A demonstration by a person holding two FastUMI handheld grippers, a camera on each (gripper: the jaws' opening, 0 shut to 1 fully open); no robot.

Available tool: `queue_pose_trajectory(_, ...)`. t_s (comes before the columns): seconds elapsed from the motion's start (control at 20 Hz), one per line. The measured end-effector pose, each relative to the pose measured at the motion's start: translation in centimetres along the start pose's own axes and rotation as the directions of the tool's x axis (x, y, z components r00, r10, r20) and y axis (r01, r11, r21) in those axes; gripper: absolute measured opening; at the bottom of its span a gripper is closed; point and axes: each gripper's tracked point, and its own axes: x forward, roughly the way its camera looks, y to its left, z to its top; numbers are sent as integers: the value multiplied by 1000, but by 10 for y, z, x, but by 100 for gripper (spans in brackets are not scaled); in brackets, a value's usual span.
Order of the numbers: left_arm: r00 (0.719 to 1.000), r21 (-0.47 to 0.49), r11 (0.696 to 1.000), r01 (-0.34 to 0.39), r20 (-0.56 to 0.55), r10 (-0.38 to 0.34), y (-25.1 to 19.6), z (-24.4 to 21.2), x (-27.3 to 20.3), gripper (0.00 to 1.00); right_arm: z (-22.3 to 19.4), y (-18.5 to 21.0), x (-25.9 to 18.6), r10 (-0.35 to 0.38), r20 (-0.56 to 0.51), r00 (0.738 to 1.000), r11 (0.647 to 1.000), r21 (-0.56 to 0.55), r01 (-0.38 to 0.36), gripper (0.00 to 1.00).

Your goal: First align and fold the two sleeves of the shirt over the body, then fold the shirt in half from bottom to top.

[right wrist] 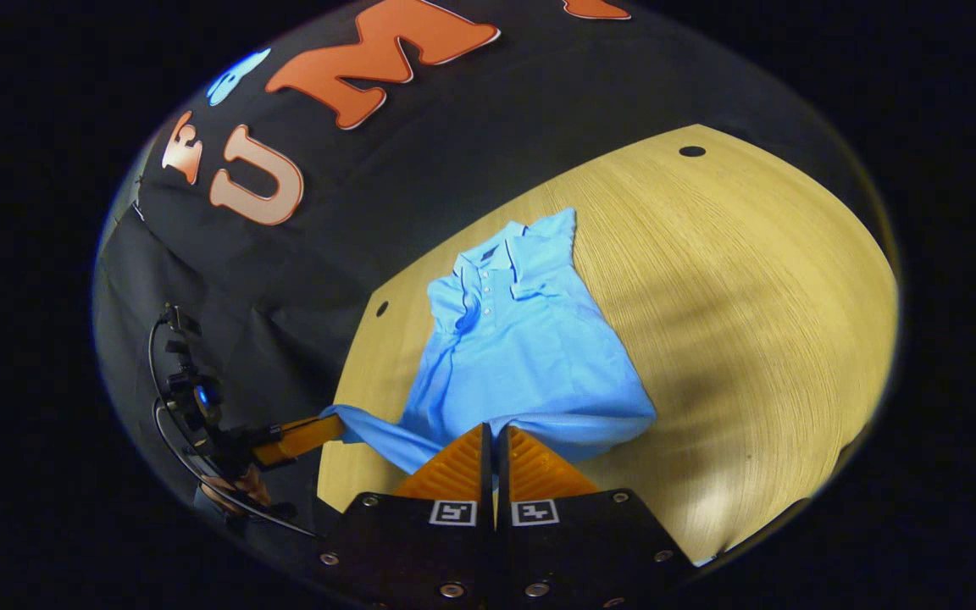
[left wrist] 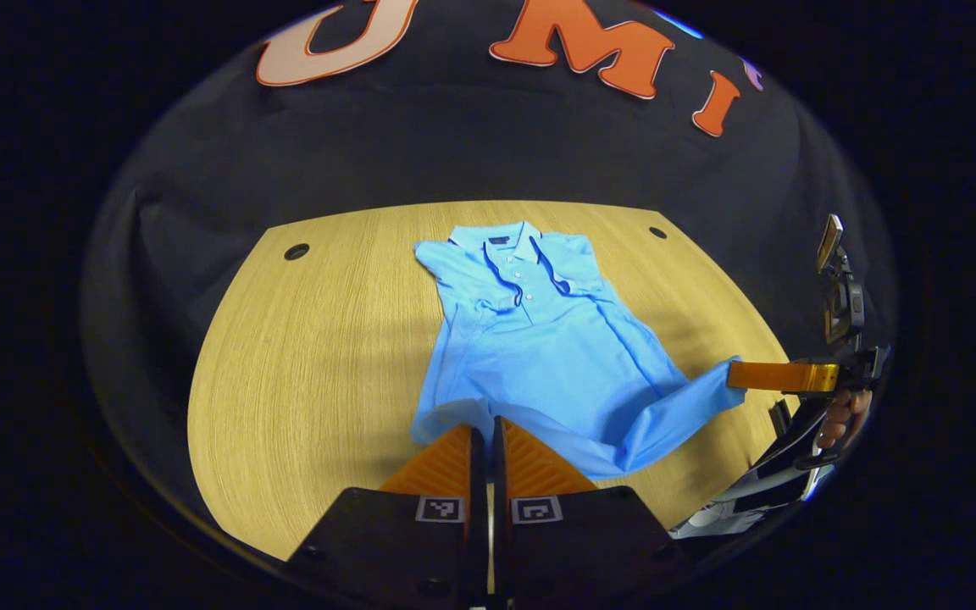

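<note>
A light blue polo shirt [left wrist: 539, 339] lies collar-away on the wooden table [left wrist: 310, 356], with both sleeves folded in over the body. My left gripper [left wrist: 488, 424] is shut on the near hem at one corner. The right gripper [left wrist: 734, 375] comes in from the right and pinches the other hem corner, which is pulled out and lifted a little. In the right gripper view the shirt [right wrist: 522, 356] lies ahead, my right gripper [right wrist: 495, 430] is shut on its hem, and the left gripper [right wrist: 331, 428] holds the stretched corner at the left.
The table has small round holes near its far corners [left wrist: 296, 252] [left wrist: 657, 232]. A hand [left wrist: 844, 415] holds the right gripper past the table's right edge. Bare wood [right wrist: 751, 296] lies on both sides of the shirt, with the black cloth wall behind.
</note>
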Motion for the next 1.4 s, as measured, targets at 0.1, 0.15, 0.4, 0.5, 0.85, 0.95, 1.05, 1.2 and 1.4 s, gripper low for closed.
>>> queue_pose_trajectory(0.1,1000,1,1000,10,30,-10,5,21,7,6,20,4,9,0,28,1000,1000,0,0,1)
queue_pose_trajectory(0.15,998,4,1000,15,54,-15,9,34,11,6,31,5,12,-2,40,999,1000,3,2,1)
queue_pose_trajectory(0.4,993,-12,999,47,108,-46,25,85,41,6,90,1,33,-34,103,994,999,20,32,1)
queue_pose_trajectory(0.5,988,2,999,43,150,-43,35,110,57,6,116,0,43,-43,129,991,999,19,41,1)
queue_pose_trajectory(0.85,973,25,1000,7,232,-13,71,159,116,6,185,-6,97,-92,171,981,995,-11,96,1)
queue_pose_trajectory(0.95,969,39,999,-19,249,9,83,169,140,6,201,-9,118,-106,172,979,994,-16,111,1)
queue_pose_trajectory(1.05,964,41,999,-28,265,17,91,180,160,6,217,-13,138,-115,170,979,992,-29,122,1)
queue_pose_trajectory(1.2,960,53,998,-37,280,21,100,194,197,6,239,-27,175,-161,153,975,984,-54,171,1)
queue_pose_trajectory(1.4,948,27,998,-51,315,40,109,223,231,5,257,-46,215,-195,133,972,979,-24,200,1)
